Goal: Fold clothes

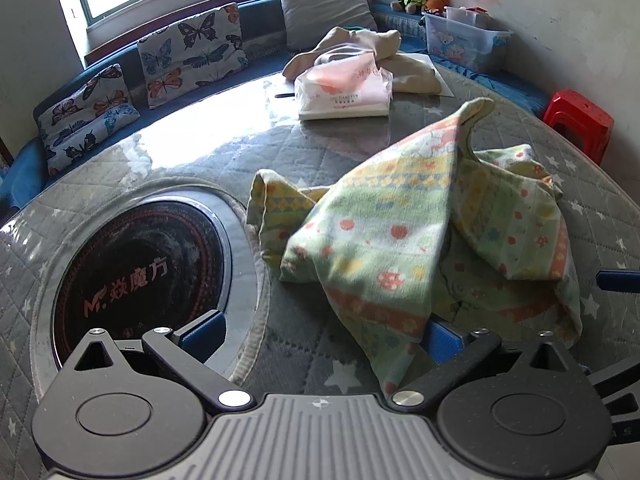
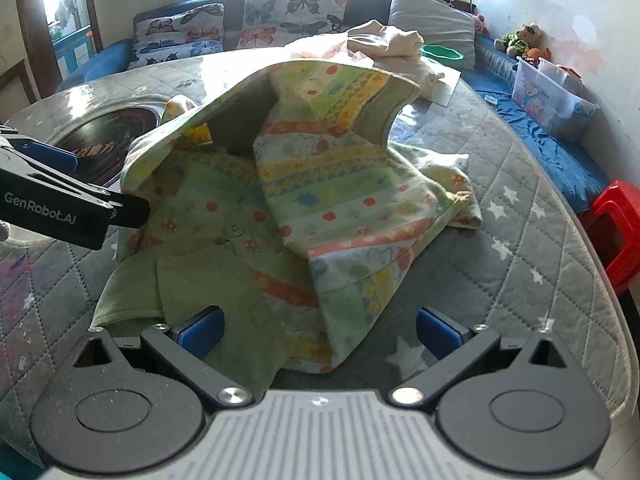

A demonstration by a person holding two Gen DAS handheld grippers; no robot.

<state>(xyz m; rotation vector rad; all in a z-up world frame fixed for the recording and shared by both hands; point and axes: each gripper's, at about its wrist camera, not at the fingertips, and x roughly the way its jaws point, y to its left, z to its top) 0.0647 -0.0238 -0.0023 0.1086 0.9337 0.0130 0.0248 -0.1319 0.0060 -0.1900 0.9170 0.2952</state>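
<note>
A small green, yellow and orange patterned garment [image 1: 420, 216] lies crumpled on the quilted round table [image 1: 224, 148]; it also shows in the right wrist view [image 2: 304, 196]. My left gripper [image 1: 320, 332] is open at the garment's near left edge, with cloth draped over its right finger [image 1: 444, 336]. My right gripper [image 2: 318, 330] is open at the garment's near edge, and the green hem lies between its fingers. The left gripper's arm [image 2: 60, 196] shows at the left of the right wrist view.
A black induction hob [image 1: 136, 268] is set in the table's middle. A tissue pack [image 1: 344, 92] and beige clothes [image 1: 380, 52] lie at the far side. Butterfly cushions [image 1: 192, 56], a plastic bin [image 1: 464, 40] and a red stool [image 1: 580, 120] surround the table.
</note>
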